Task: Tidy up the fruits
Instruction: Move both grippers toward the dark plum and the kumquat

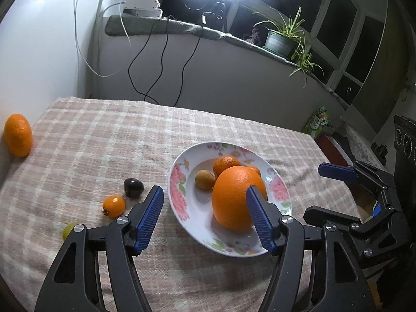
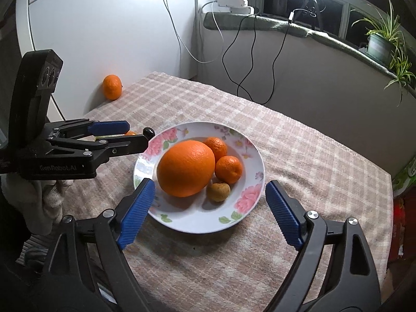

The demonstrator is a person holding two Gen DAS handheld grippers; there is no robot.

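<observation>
A floral white plate (image 1: pixel 179 208) (image 2: pixel 247 213) sits on the checked tablecloth and holds a big orange (image 1: pixel 234 197) (image 2: pixel 186 167), two small mandarins (image 2: pixel 228 169) and a small brown fruit (image 1: pixel 205 179) (image 2: pixel 219 191). My left gripper (image 1: pixel 205 195) is open and empty over the plate's left edge. My right gripper (image 2: pixel 209 189) is open and empty above the plate's near side. Loose on the cloth lie a small orange fruit (image 1: pixel 113 205), a dark plum (image 1: pixel 133 187), a yellow-green fruit (image 1: pixel 68 230) and a far mandarin (image 1: pixel 18 135) (image 2: pixel 112 87).
The checked tablecloth (image 1: pixel 104 135) covers the table, which ends at a white wall on the left. Behind it cables hang from a windowsill with a potted plant (image 1: pixel 282 39). Boxes (image 1: pixel 318 124) stand past the right edge. The right gripper (image 1: pixel 364 195) shows at the left view's right side.
</observation>
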